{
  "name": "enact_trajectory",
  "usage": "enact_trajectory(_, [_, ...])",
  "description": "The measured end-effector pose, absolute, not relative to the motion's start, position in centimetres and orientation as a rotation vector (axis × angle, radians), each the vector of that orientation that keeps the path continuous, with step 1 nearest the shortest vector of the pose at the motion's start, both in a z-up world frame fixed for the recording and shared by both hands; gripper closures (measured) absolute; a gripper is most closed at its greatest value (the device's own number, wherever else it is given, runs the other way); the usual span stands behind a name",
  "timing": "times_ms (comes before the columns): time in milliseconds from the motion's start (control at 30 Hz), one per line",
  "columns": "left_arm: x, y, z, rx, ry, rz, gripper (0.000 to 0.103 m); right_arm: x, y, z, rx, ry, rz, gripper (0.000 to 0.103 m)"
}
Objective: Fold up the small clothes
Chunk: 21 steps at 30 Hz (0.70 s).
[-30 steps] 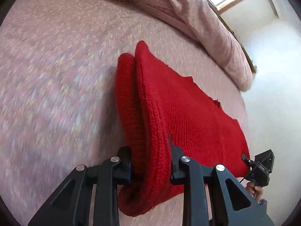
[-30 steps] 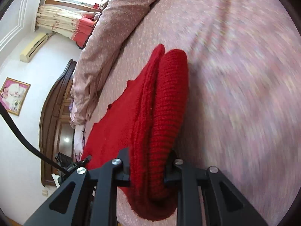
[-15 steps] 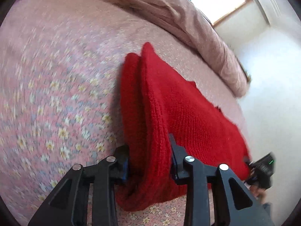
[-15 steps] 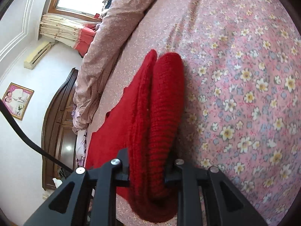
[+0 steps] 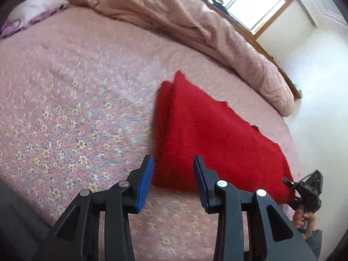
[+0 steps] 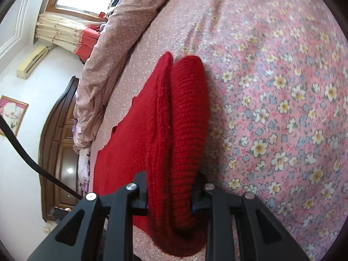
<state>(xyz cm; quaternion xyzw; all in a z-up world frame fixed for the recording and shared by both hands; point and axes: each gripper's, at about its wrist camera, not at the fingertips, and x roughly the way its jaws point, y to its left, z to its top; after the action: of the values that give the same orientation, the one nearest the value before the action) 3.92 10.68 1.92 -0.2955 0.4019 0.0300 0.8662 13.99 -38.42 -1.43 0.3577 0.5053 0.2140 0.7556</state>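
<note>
A red knit garment [image 5: 217, 134] lies folded on the flowered bedsheet [image 5: 65, 108]. My left gripper [image 5: 173, 161] hovers just short of its near folded edge, open, both blue pads bare and touching nothing. My right gripper [image 6: 171, 178] is shut on the thick folded edge of the garment [image 6: 184, 108], which bulges up between the fingers and hides the pads. In the left wrist view the right gripper [image 5: 308, 187] sits at the garment's far corner, with a person's hand [image 5: 304, 217] behind it.
A bunched beige quilt [image 5: 195, 21] runs along the far side of the bed, with a pillow [image 5: 37, 10] at the head. A dark wooden wardrobe [image 6: 61, 152] and a window [image 5: 250, 4] stand beyond. A black cable [image 6: 32, 163] crosses the right wrist view.
The left gripper has let go of the red fold, opened, and drawn back and up from it. The right gripper keeps its grip and has barely moved.
</note>
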Motion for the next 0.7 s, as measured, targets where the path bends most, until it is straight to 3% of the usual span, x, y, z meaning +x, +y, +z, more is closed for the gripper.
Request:
enact_trajectory(233, [8.3, 3.5, 7.2, -0.493, 0.830, -0.082, 0.072, 13.8, -38.2, -1.1, 0.764, 1.096, 0.470, 0.078])
enact_trajectory(367, [12.9, -2.7, 7.6, -0.414, 0.880, -0.169, 0.089, 14.0, -37.9, -0.9, 0.750, 1.096, 0.471, 0.078])
enact_trajectory(467, [15.2, -5.9, 6.2, -0.358, 0.936, -0.183, 0.097, 14.1, -37.5, -0.5, 0.736, 1.093, 0.474, 0.078])
enact_trajectory(700, [17.1, -8.1, -0.3, -0.305, 1.058, -0.152, 0.097, 14.0, -37.6, -0.4, 0.738, 1.081, 0.495, 0.078])
